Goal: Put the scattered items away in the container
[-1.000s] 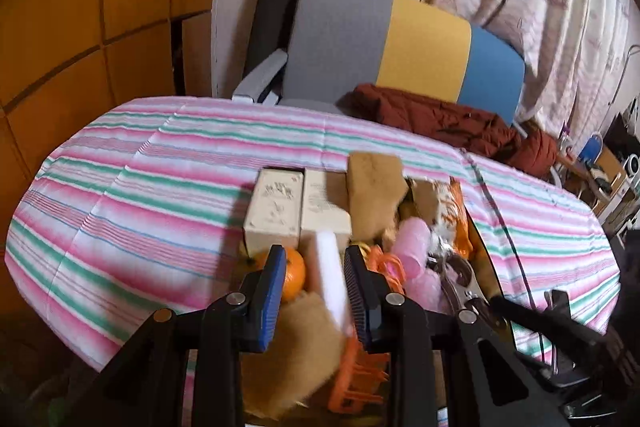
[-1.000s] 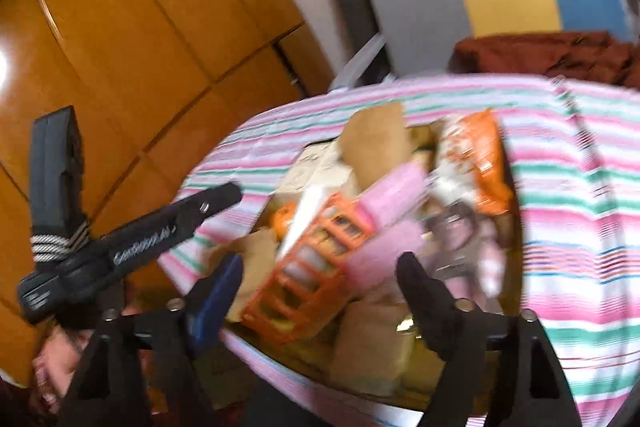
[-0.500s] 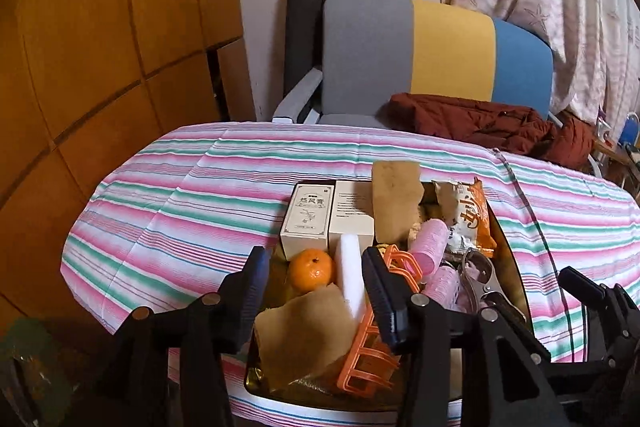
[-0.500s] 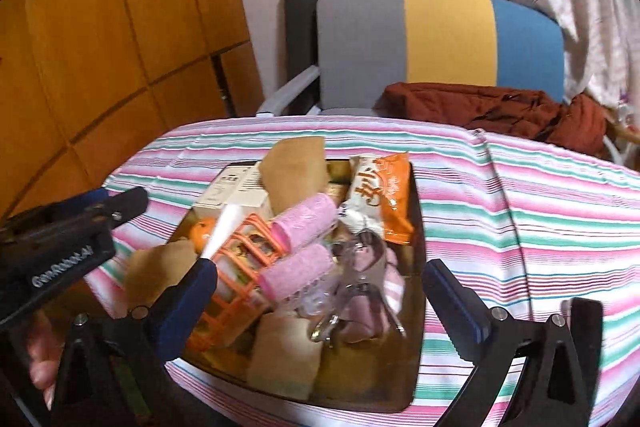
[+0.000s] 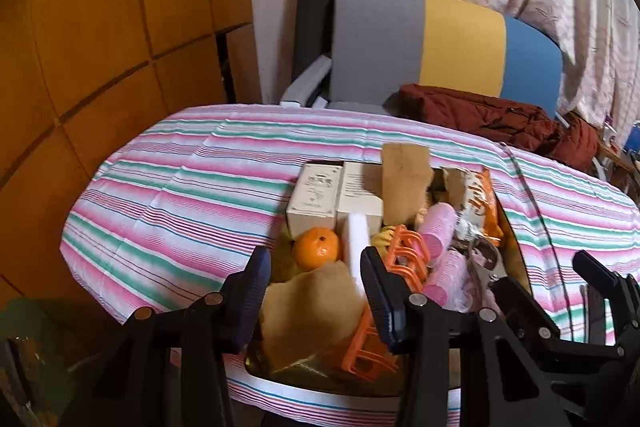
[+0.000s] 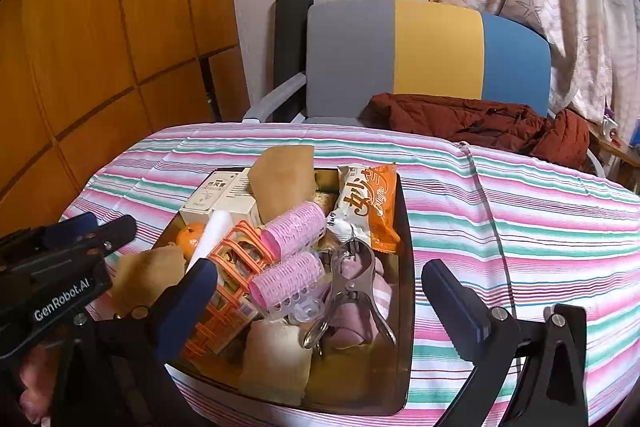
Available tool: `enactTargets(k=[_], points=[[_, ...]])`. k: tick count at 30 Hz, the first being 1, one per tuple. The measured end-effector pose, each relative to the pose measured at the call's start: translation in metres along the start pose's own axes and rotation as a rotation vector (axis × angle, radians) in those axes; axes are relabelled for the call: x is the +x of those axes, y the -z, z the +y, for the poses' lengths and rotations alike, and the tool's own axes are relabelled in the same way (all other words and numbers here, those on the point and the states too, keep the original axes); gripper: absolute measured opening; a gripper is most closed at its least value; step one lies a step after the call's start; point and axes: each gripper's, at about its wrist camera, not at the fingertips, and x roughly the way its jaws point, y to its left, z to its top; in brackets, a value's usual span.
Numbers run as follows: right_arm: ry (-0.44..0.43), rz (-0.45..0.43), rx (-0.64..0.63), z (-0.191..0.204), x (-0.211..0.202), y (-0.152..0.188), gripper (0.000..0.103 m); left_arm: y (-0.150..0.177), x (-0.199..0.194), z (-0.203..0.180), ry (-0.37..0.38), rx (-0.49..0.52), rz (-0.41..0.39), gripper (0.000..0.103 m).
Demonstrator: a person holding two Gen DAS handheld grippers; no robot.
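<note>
A dark glossy tray on the striped tablecloth is piled with items: cream boxes, an orange, a white block, an orange plastic rack, pink hair rollers, a snack packet, a metal tool and brown cloths. My left gripper hovers open over the tray's near left corner, with the white block lying just beyond its pads, untouched. My right gripper stands wide open above the tray's near edge, holding nothing.
The round table has bare striped cloth to the left of and behind the tray. A grey, yellow and blue chair with a dark red jacket stands behind it. Wooden panels line the left wall. A hand shows at the lower left.
My left gripper opened, let go of the white block into the tray and drew back. My right gripper's jaws spread wider and its view swung round to face the tray squarely.
</note>
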Motion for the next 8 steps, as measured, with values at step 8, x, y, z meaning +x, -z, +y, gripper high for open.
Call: enactTargets(k=[8], points=[[-0.001,0.014,0.002,-0.0007,0.0035,0.0029,0.103,0.0042,0.0078,0.0008,-0.047,0.011,0.021,0.047]])
